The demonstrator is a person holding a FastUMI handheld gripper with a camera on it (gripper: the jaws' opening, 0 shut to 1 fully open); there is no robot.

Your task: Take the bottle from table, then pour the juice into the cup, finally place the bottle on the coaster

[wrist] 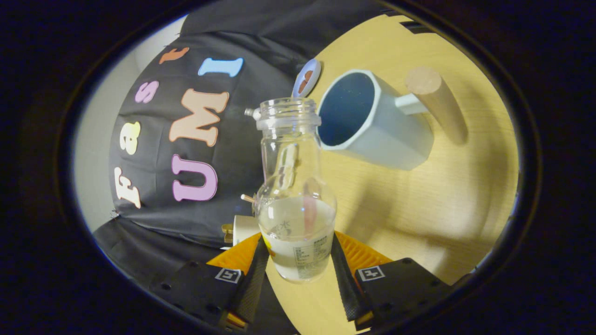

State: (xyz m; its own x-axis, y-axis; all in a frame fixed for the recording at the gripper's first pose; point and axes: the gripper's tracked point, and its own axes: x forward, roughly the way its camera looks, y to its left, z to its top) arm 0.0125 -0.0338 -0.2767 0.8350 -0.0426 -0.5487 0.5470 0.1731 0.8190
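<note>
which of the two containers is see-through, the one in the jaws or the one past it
The bottle, clamped between the gripper jaws, is clear glass with liquid showing. The cup beyond it has opaque pale walls and a dark inside.

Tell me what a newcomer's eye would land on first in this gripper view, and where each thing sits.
First the clear bottle, uncapped and partly filled with pale liquid, clamped between the two fingers of the gripper. Next the pale cup with a dark inside and a wooden handle, on the wooden table just beyond the bottle's mouth. A small round coaster lies past the cup, near the booth wall.
</note>
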